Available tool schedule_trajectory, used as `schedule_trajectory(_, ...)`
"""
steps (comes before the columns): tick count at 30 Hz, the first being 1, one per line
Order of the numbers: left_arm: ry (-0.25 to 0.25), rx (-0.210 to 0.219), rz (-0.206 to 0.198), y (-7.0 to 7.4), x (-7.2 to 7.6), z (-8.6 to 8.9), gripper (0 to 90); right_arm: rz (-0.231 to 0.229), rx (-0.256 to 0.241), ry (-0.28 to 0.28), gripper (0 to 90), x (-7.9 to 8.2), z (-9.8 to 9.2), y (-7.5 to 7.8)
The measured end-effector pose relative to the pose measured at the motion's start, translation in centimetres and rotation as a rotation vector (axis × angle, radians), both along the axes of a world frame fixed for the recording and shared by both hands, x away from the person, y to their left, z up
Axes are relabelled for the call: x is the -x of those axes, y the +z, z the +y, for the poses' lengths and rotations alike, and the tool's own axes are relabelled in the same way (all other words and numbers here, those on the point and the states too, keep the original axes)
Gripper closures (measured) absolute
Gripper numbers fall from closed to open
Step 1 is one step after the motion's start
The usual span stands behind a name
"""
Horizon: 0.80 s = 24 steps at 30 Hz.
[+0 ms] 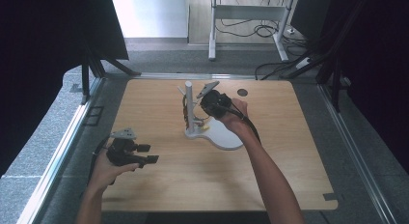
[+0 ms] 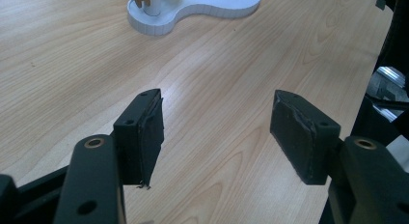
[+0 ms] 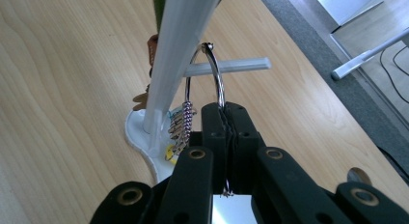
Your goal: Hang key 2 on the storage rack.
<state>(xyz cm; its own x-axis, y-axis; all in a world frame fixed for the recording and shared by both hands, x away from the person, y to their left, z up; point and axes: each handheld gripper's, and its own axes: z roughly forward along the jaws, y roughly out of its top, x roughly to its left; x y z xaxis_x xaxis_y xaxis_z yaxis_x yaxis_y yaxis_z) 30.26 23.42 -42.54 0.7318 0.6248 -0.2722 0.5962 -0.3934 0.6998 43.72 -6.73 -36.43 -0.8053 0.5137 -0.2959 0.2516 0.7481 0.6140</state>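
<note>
Beside the white stand's post (image 3: 178, 50), the right gripper (image 3: 224, 119) clamps a thin metal ring (image 3: 218, 77): light, rigid, slippery, best pinched across its wire. Left gripper (image 2: 217, 132) rests apart, empty.

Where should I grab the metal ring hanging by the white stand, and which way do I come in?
Take the metal ring low on its bare curved wire, as the right gripper does now, jaws shut flat across it. Come from the side away from the white post, under the side peg. The beaded chain hangs on the ring's far side, so this stretch looks clearest.
</note>
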Motion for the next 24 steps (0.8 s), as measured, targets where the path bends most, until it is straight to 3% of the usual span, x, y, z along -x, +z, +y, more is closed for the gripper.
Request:
schedule_trajectory(17, -0.010, -0.010, 0.004, -0.08, -0.03, -0.13, 37.1, 0.027, -0.016, 0.019, 86.4, 0.21, 0.03, -1.05)
schedule_trajectory(24, -0.015, -0.015, 0.007, -0.12, -0.04, -0.19, 37.0, 0.022, -0.042, 0.025, 76.4, 0.48, -0.43, -0.81)
